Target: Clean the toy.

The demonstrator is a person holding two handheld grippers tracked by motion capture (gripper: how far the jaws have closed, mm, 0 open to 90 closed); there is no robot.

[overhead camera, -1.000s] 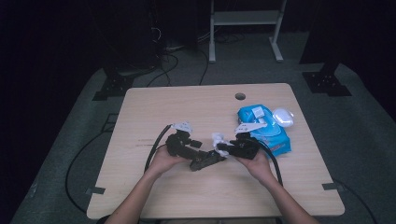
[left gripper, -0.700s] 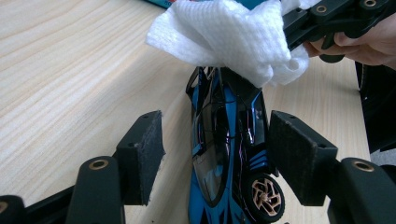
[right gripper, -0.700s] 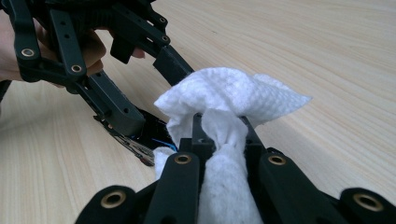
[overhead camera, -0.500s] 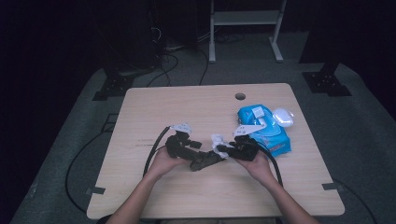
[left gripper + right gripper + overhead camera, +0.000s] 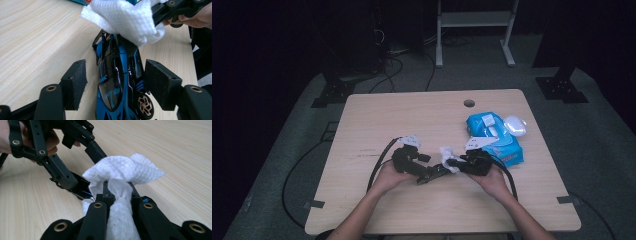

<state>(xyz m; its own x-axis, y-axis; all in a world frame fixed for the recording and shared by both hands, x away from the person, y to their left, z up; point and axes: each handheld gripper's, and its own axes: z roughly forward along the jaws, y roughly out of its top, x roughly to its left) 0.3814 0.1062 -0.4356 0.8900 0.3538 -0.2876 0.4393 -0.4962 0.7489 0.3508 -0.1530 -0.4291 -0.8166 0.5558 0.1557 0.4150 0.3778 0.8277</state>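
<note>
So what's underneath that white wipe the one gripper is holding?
Under the white wipe, pinched by the right gripper, lies a blue and black toy car on the table. The wipe covers the car's far end, so that part cannot be seen.

— How is the light in the high view?
— Dim: the table point(image 5: 447, 120) is lit from above, the room around it nearly black, shadows soft.
— And the gripper views?
— Brighter, evenly lit — nearest parts slightly soft, a small glint on glossy surfaces.

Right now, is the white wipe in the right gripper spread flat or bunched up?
Bunched up. The white wipe is crumpled, one end pinched between the right gripper's shut jaws, its loose folds resting on the toy car.
</note>
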